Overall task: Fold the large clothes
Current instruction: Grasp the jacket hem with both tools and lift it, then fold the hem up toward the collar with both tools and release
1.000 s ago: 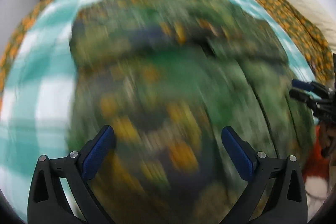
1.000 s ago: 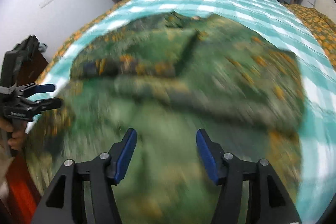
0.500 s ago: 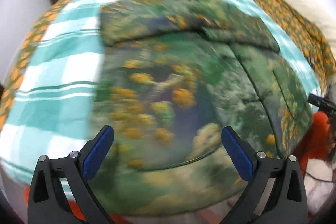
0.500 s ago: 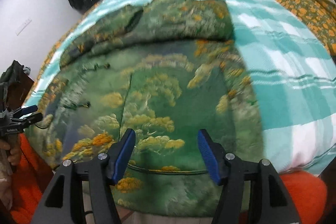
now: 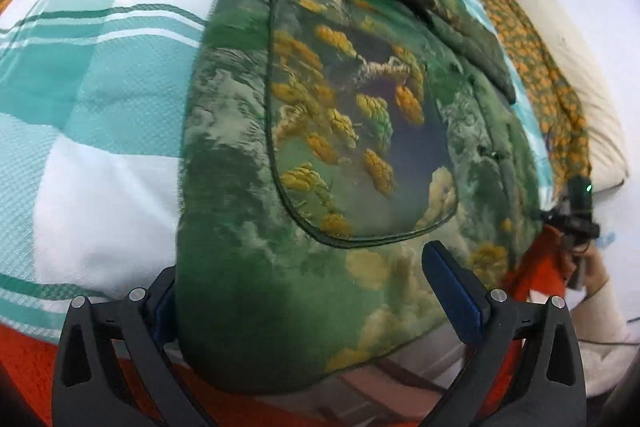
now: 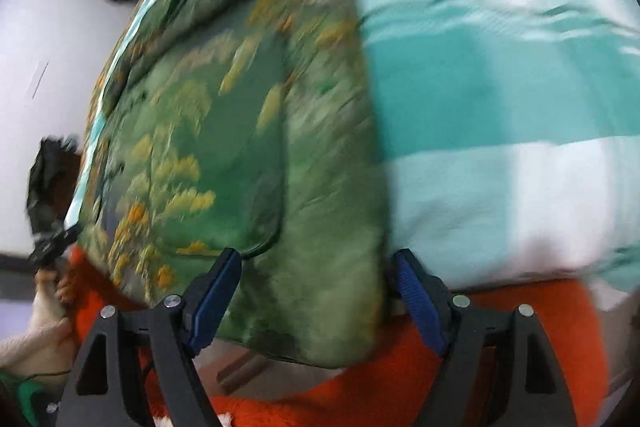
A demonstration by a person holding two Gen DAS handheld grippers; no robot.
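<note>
Nearest the left wrist camera, the left gripper (image 5: 316,295) stands with jaws wide apart astride a lower corner of the green printed garment (image 5: 320,155). Its left finger is half hidden behind the cloth edge, so contact there cannot be judged; the right pad (image 5: 452,291) stands clear of the fabric. The right wrist view is smeared by blur. In it the right gripper (image 6: 320,301) has just been opening its jaws, and they now stand spread with the garment's other lower corner (image 6: 312,267) between them; the far pad sits at the cloth's edge, and whether it touches is unclear.

The garment lies flat on the teal and white checked bedspread (image 5: 100,87), its hem hanging over the near bed edge above an orange rug (image 6: 360,395). Only the left view resolves the rounded pocket seam (image 5: 288,211) and the folded sleeve across the top. Each camera catches the other gripper small and blurred at its frame edge. Farther off, an orange-patterned blanket (image 5: 552,99) is cut off by the lens rim
</note>
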